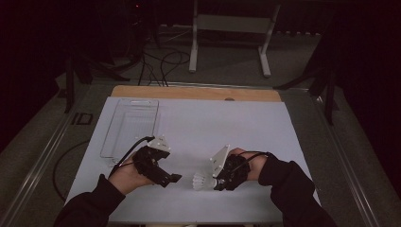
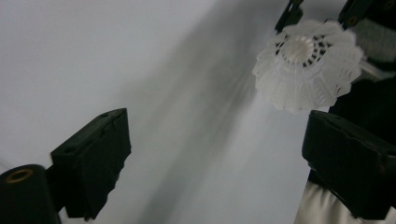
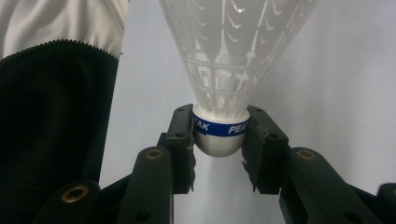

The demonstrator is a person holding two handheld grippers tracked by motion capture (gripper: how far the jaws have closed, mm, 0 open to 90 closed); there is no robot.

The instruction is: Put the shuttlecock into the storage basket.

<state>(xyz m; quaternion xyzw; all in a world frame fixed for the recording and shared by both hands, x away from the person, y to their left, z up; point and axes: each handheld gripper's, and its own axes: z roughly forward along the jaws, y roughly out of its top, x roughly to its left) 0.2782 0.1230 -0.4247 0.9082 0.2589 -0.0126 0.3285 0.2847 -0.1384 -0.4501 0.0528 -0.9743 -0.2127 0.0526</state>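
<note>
- A dark room with a grey carpeted floor surrounds a table topped by a smooth, matte white sheet, with a strip of bare wood at its far edge.
- The right gripper pinches a shuttlecock by its rounded white cork, one ridged black pad on each side of the blue band printed with white letters.
- The shuttlecock's skirt is white moulded plastic, an open lattice near the cork that widens into ribbed, feather-shaped panels; in the high view it lies near the front edge of the sheet, skirt pointing toward the left gripper.
- The left gripper's jaws are spread wide with nothing between them; its blocky black pads show notched inner faces, and the skirt's round scalloped mouth faces it from just beyond.
- Each gripper carries a flat grey three-cornered plate and a thin black cable; dark sleeves cover both forearms.
- A clear, shallow rectangular tray sits at the sheet's far left, well apart from both grippers.
</note>
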